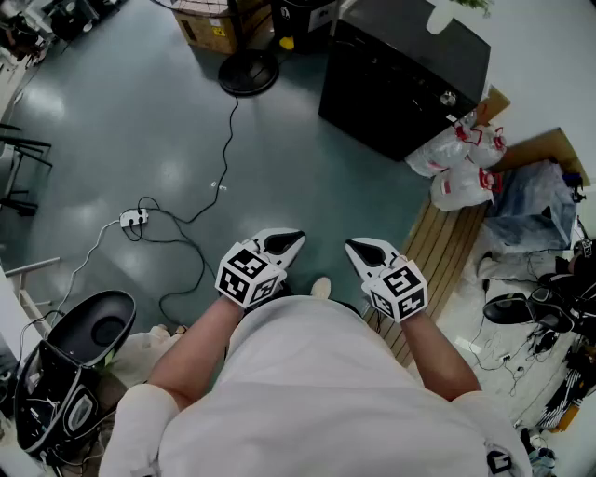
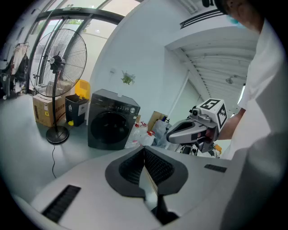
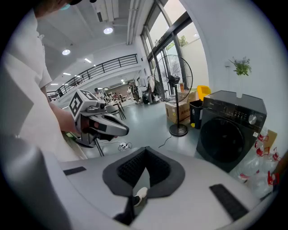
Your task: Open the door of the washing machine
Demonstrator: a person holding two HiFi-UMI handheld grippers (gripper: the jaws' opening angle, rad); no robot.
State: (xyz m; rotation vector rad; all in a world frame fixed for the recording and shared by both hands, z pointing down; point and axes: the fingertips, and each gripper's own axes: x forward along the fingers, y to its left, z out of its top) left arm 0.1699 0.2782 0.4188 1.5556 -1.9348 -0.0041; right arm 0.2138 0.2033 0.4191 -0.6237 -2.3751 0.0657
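The dark washing machine [image 1: 402, 73] stands at the far right of the floor, well ahead of me, its round door [image 2: 107, 127] flat against its front. The machine's front [image 3: 230, 134] with its control knobs also shows in the right gripper view. My left gripper [image 1: 294, 238] and right gripper [image 1: 354, 246] hover side by side at waist height, far from the machine. Each one is shut with nothing between its pads. In the left gripper view the left gripper [image 2: 144, 152] points toward the machine, with the right gripper [image 2: 198, 128] beside it.
A pedestal fan [image 1: 248, 71] and a cardboard box [image 1: 209, 28] stand left of the machine. White plastic bags [image 1: 462, 168] and a slatted wooden panel [image 1: 449, 244] lie to its right. A power strip with cables [image 1: 134, 219] lies on the floor at left, near a black seat [image 1: 93, 326].
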